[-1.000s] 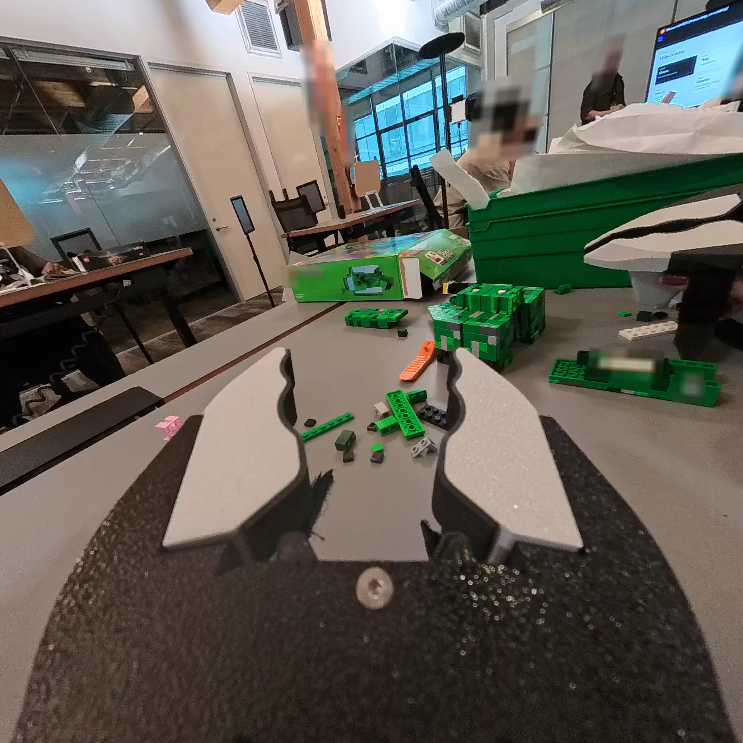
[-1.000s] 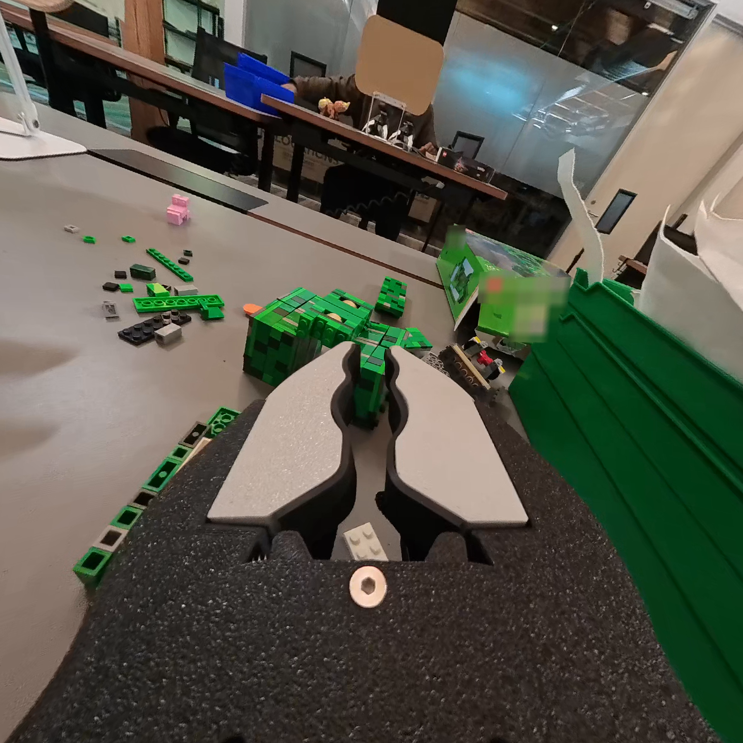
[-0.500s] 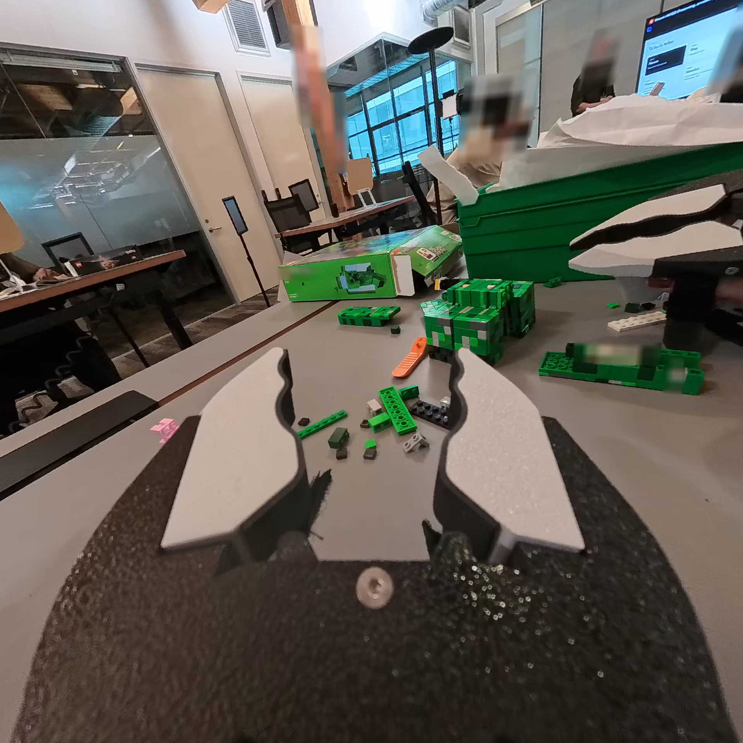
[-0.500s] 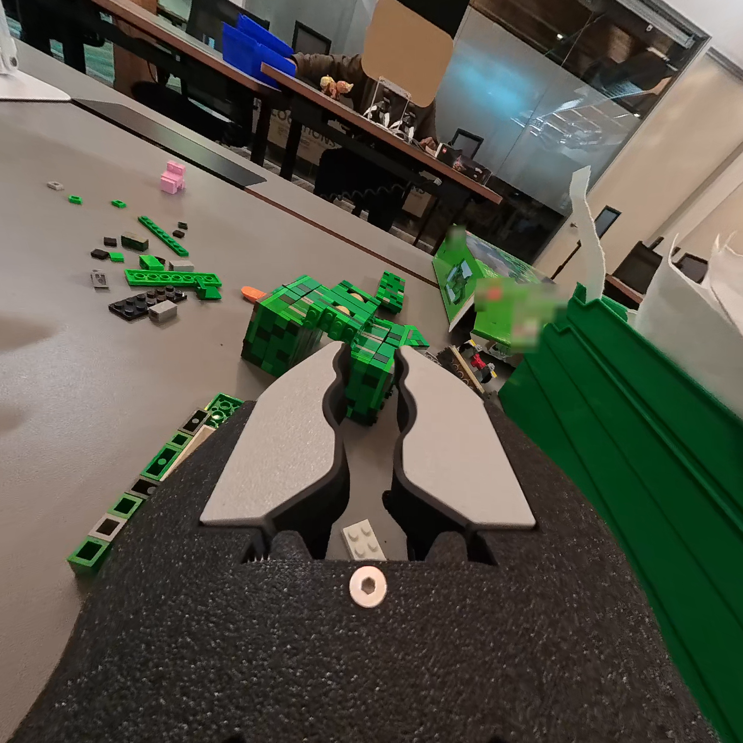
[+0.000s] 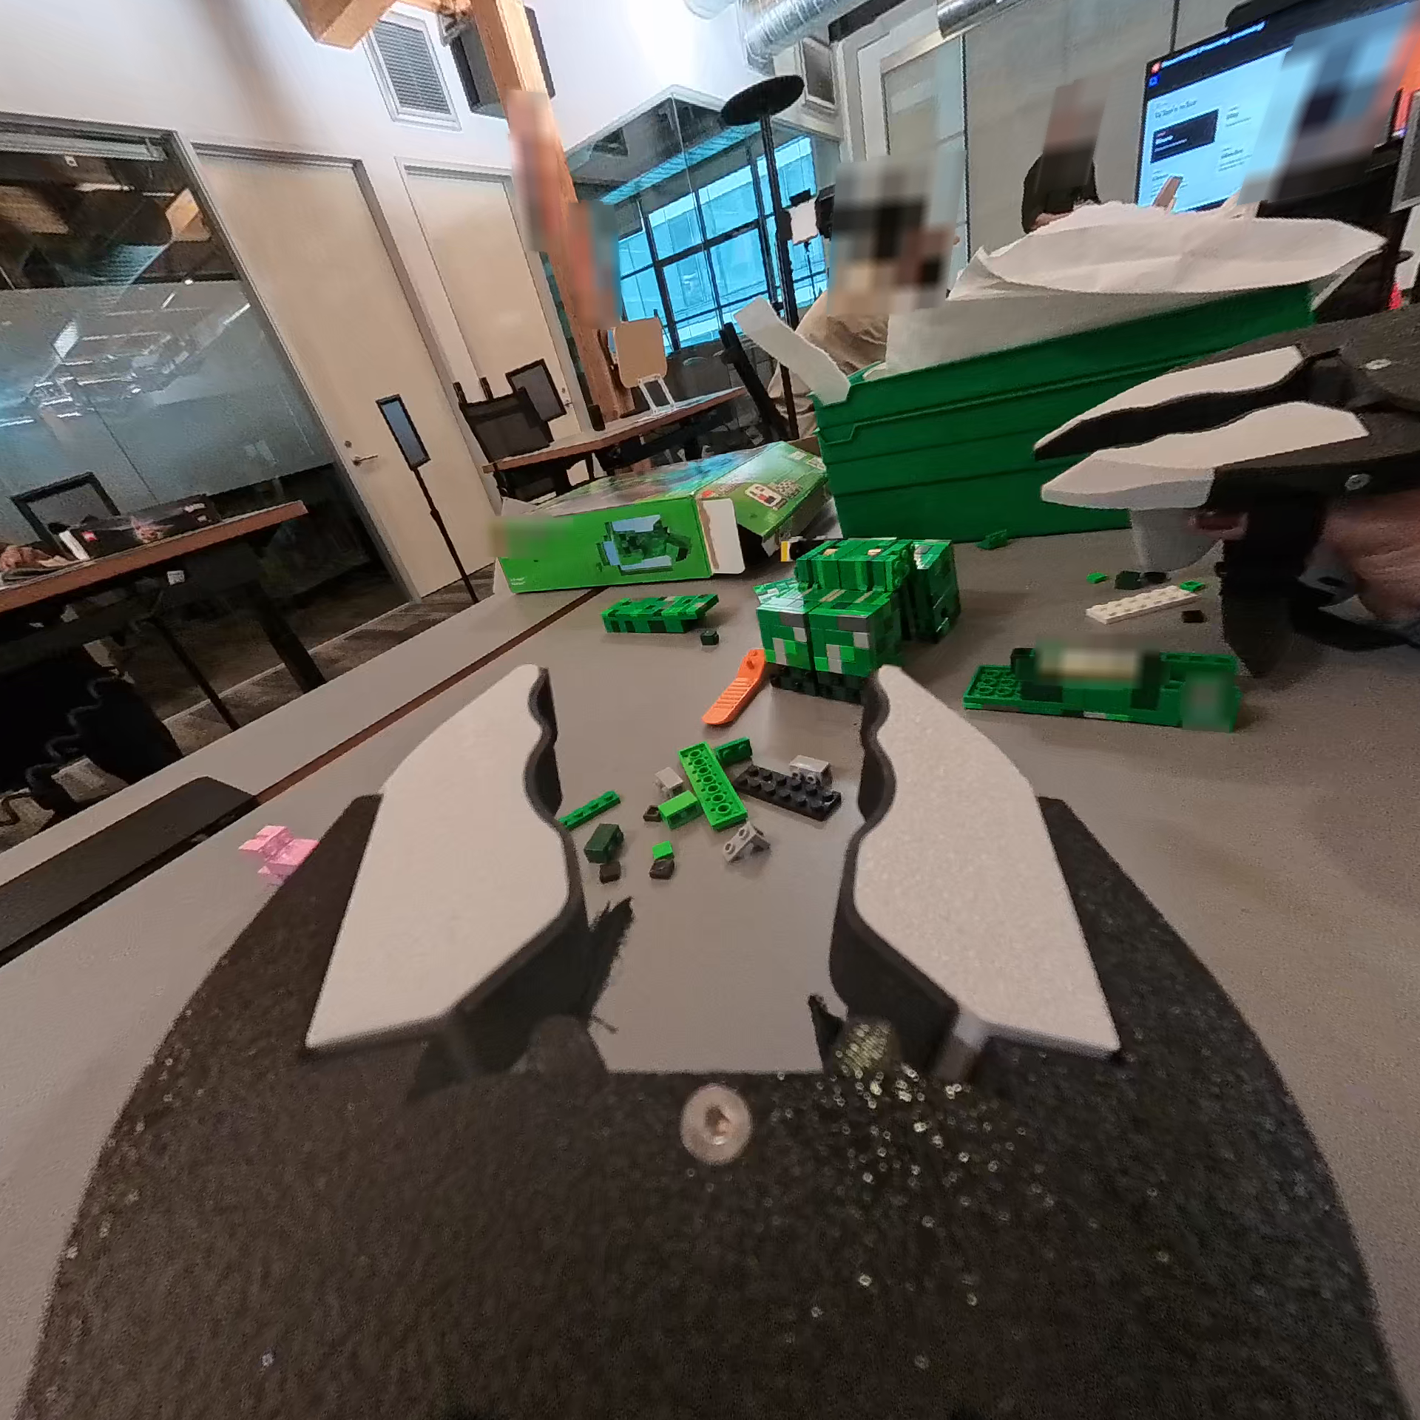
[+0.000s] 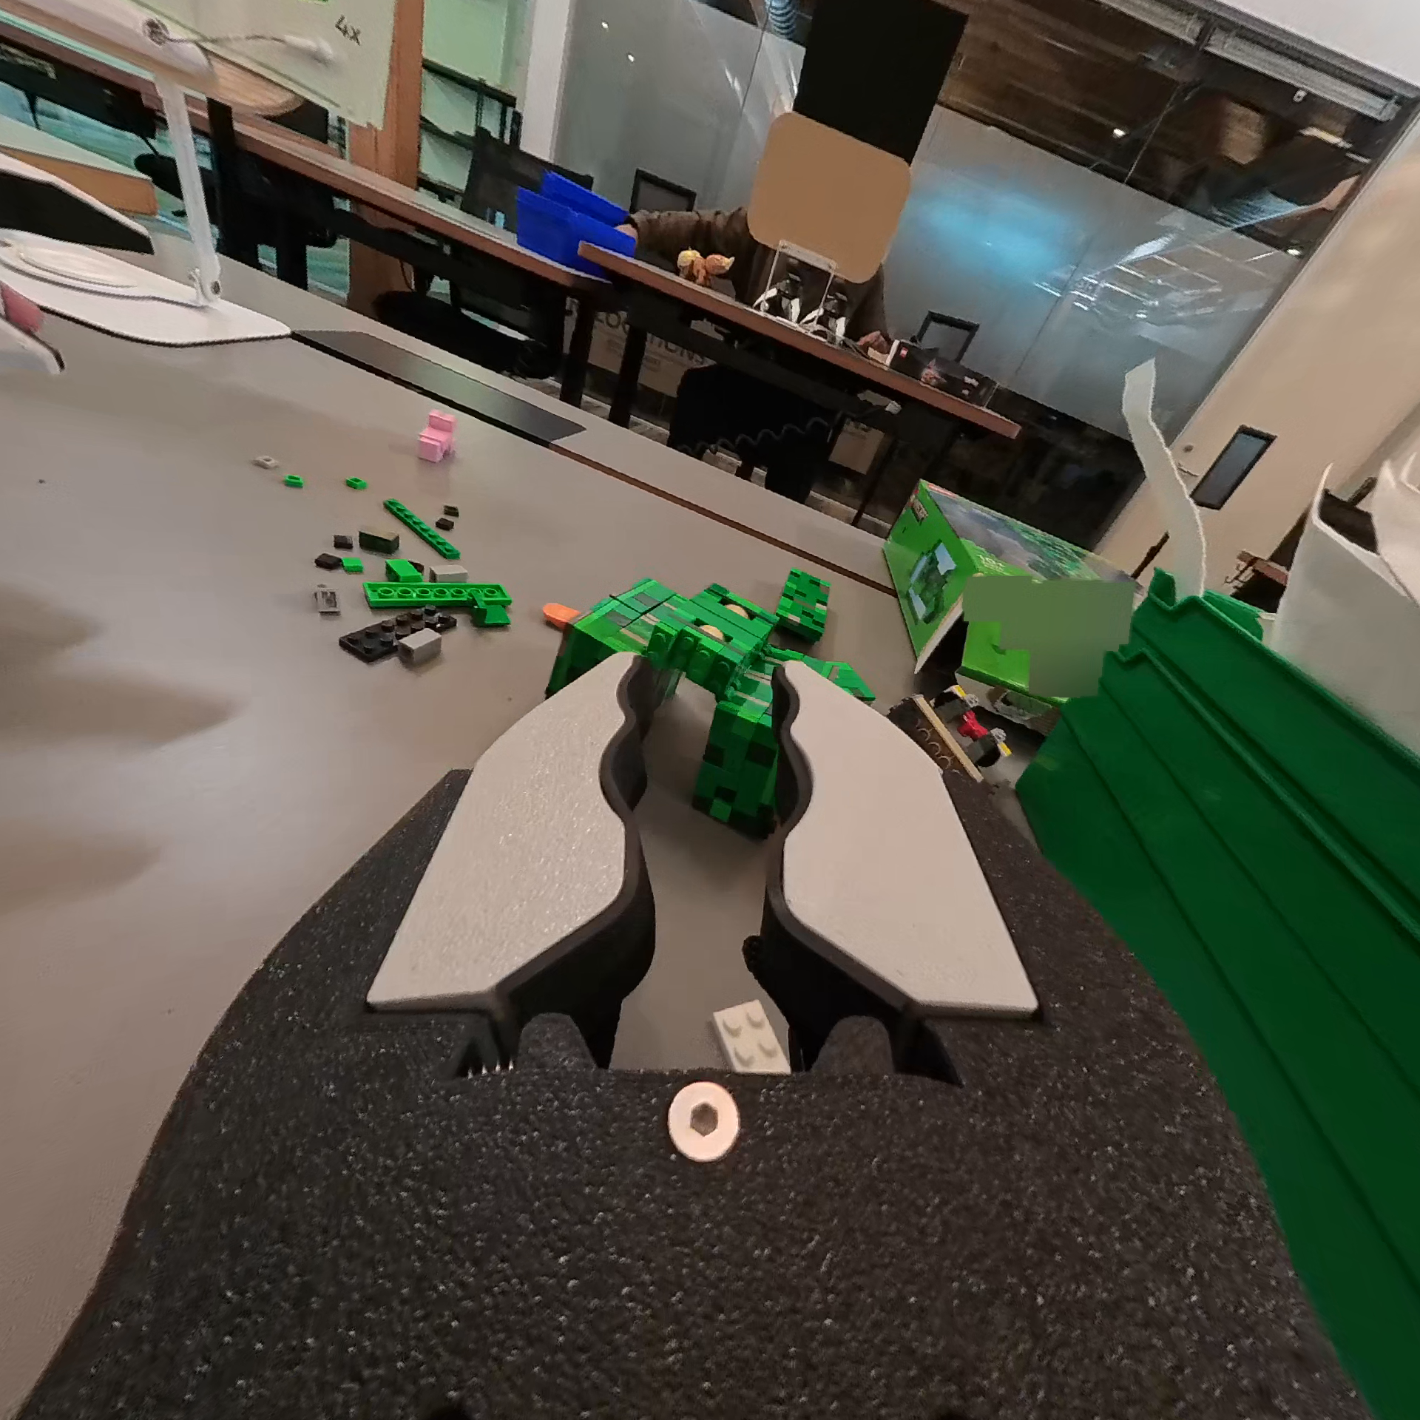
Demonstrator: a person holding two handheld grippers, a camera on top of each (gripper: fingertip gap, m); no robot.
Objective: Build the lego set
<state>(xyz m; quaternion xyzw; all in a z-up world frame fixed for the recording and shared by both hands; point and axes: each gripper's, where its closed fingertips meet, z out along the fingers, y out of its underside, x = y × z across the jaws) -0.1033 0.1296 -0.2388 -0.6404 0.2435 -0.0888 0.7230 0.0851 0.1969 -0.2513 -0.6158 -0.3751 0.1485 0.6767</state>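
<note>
The green blocky lego model [image 5: 845, 607] lies on the grey table [image 5: 1229, 845]; in the right wrist view [image 6: 691, 638] one of its legs shows through the finger gap. Loose pieces lie in front of my left gripper [image 5: 711, 691]: a long green plate [image 5: 711, 784], a black plate [image 5: 787, 791] and small green, grey and black bits. The left gripper is open and empty, low over the table. My right gripper [image 6: 707, 668] is open and empty; in the left wrist view [image 5: 1076, 461] it hangs above the table, right of the model. A white plate [image 6: 749, 1037] lies under it.
A green bin [image 6: 1229, 845] with white paper stands close on the right. The green lego box [image 5: 638, 538] lies behind the model. An orange brick separator [image 5: 734, 688], a flat green build [image 5: 1099, 688], a small green assembly [image 5: 657, 615] and a pink pig [image 5: 277, 849] lie about. It is some 10 centimetres from my right tips to the white plate [image 6: 749, 1037]. It turns up in the left wrist view [image 5: 1103, 611] as well.
My right gripper's fingers have spread from nearly shut to open, and its view has tilted up. The left gripper stays open and has barely shifted.
</note>
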